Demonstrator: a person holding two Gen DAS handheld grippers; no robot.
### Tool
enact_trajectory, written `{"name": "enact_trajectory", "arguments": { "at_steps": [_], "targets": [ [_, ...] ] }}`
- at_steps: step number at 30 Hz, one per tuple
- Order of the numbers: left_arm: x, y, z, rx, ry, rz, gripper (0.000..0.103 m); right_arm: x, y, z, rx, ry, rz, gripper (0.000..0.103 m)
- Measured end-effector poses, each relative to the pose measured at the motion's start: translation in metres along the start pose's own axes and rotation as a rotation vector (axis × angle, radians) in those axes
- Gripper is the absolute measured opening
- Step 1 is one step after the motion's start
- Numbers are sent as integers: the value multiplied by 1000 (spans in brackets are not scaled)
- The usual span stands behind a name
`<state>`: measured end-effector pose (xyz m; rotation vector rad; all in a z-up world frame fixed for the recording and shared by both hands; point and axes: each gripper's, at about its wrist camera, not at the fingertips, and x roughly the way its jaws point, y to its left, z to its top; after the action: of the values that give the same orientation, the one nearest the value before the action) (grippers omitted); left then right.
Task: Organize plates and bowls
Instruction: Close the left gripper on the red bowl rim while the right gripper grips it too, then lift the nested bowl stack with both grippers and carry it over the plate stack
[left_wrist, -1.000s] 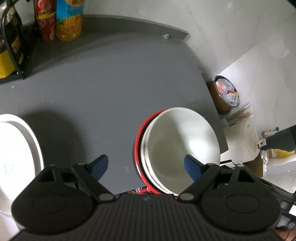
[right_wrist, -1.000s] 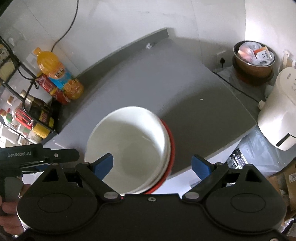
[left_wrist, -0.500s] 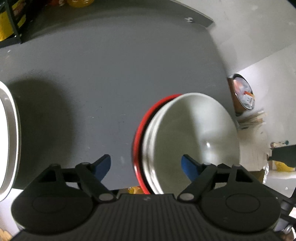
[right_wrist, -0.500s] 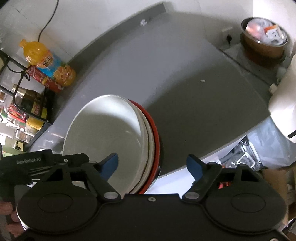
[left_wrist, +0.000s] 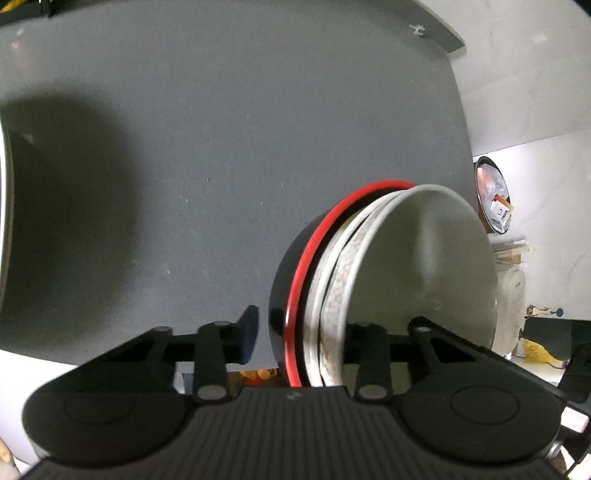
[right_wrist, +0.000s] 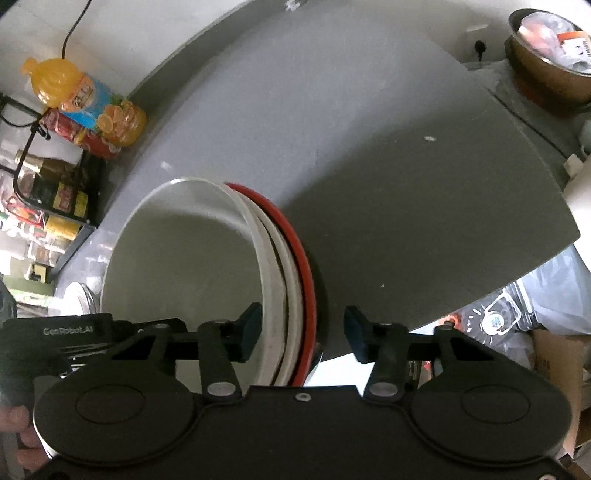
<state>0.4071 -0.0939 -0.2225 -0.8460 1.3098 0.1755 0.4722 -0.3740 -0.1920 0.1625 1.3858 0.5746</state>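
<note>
Left edge of left wrist view: rim of a white plate on the grey counter, well apart from the rest

Left gripper: fingers straddle the near rim of the nested stack of bowls, which has a black outer bowl with a glossy red rim and white bowls inside. Blue left pad sits just outside the black wall with a sliver of gap; the other pad is hidden inside the top white bowl. Fingers narrowed around the rim; firm contact cannot be told

Right gripper: fingers likewise astride the opposite rim of the stack. Left pad is inside the white bowl; right pad stands clear of the red rim, so this grip is not yet closed

Stack sits at the counter's near edge, slightly overhanging

Judgement: step in hand is a two-sided pinch on the rim before a lift. Close both grips evenly, seat the pads deep over all the rims so the inner bowls cannot slide, lift level, and keep both hands at equal height. Uneven closing could tip the stack off the edge

Background: orange juice bottle and wire rack of bottles at far left
</note>
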Motion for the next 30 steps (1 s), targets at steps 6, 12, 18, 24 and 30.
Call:
{"name": "enact_trajectory", "arguments": {
  "at_steps": [6,12,18,24,30],
  "targets": [
    [3,-1,3,-6,19,10,29,7,0,7,-60,46,15,30],
    [1,0,4,-45,16,2,28,4,8,14,-104,58,28,29],
    [-15,7,7,-48,-37,2,29,3,22,19,-133,64,32,29],
    [-34,24,13,-37,-68,-19,29,1,42,19,-132,43,33,29],
    [-60,45,16,-30,-92,-28,29,1,70,11,-146,29,45,30]
  ]
}}
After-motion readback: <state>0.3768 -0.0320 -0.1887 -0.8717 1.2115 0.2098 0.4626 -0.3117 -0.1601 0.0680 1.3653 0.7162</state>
